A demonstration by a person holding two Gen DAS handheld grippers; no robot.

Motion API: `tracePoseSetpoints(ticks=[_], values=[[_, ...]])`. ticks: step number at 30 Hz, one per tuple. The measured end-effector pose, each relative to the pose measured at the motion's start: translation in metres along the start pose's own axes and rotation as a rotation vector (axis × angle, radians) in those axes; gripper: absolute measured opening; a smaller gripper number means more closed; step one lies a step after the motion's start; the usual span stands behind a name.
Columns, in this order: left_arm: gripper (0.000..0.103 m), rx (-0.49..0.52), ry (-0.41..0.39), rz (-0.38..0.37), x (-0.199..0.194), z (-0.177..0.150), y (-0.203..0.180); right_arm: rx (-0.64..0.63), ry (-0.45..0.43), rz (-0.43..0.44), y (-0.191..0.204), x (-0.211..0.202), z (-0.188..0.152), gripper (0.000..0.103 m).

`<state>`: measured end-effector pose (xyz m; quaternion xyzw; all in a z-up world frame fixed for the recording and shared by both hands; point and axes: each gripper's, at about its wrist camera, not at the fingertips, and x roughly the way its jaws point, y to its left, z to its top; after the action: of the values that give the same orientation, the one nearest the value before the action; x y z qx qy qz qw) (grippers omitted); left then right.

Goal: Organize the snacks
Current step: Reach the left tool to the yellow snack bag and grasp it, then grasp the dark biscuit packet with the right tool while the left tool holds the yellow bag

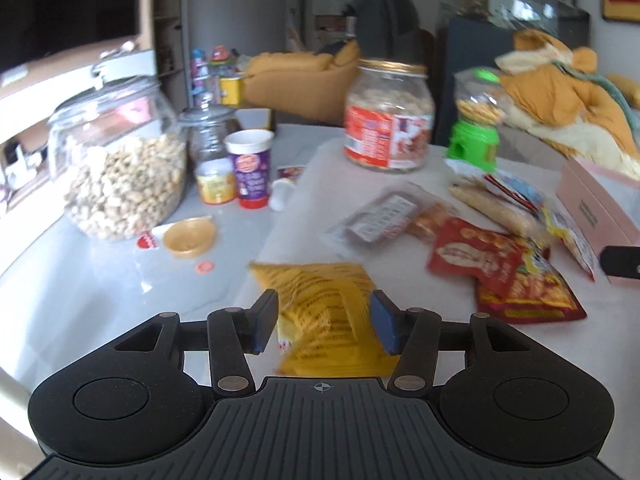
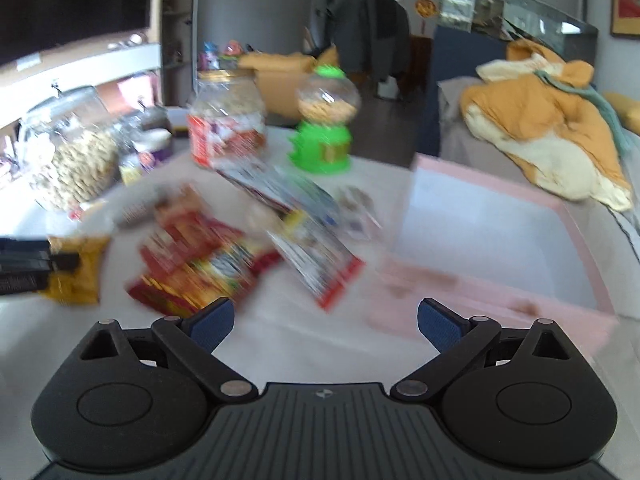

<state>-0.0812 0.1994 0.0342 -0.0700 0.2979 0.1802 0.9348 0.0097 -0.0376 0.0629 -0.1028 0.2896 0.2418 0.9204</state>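
Jars (image 1: 124, 168) at tabletop (image 1: 80, 292) left; snack packets (image 1: 500, 264) spread centre; box (image 2: 500, 248) right of packets; candy dispenser (image 2: 324, 128) behind packets.

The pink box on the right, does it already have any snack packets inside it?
No. In the right wrist view the pink box shows only a bare pale floor, while the packets lie outside on the table.
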Motion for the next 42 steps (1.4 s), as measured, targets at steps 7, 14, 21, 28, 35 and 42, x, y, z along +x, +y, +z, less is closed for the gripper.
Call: tracePoseSetpoints(ticks=[7,14,21,28,35,42], values=[[0.053,-0.171,-0.005,-0.097,-0.008,-0.005,0.041,-0.040,0.110,0.188,0.077,0.056,0.068,0.099],[0.053,-0.199,-0.020,-0.172,-0.012,-0.004,0.043,-0.042,0.198,0.132,0.121,0.148,0.118,0.093],[0.053,-0.050,-0.033,-0.146,-0.009,-0.002,0.013,-0.090,0.320,0.108,0.098,0.160,0.108,0.079],[0.061,0.131,0.000,-0.046,0.014,-0.010,-0.011,-0.131,0.242,0.115,0.069,0.116,0.099,0.079],[0.044,-0.107,-0.017,-0.123,0.008,-0.013,0.032,-0.117,0.214,0.159,0.078,0.113,0.094,0.051],[0.043,-0.183,-0.018,-0.125,-0.005,-0.018,0.047,-0.011,0.320,0.193,0.083,0.136,0.090,0.036]])
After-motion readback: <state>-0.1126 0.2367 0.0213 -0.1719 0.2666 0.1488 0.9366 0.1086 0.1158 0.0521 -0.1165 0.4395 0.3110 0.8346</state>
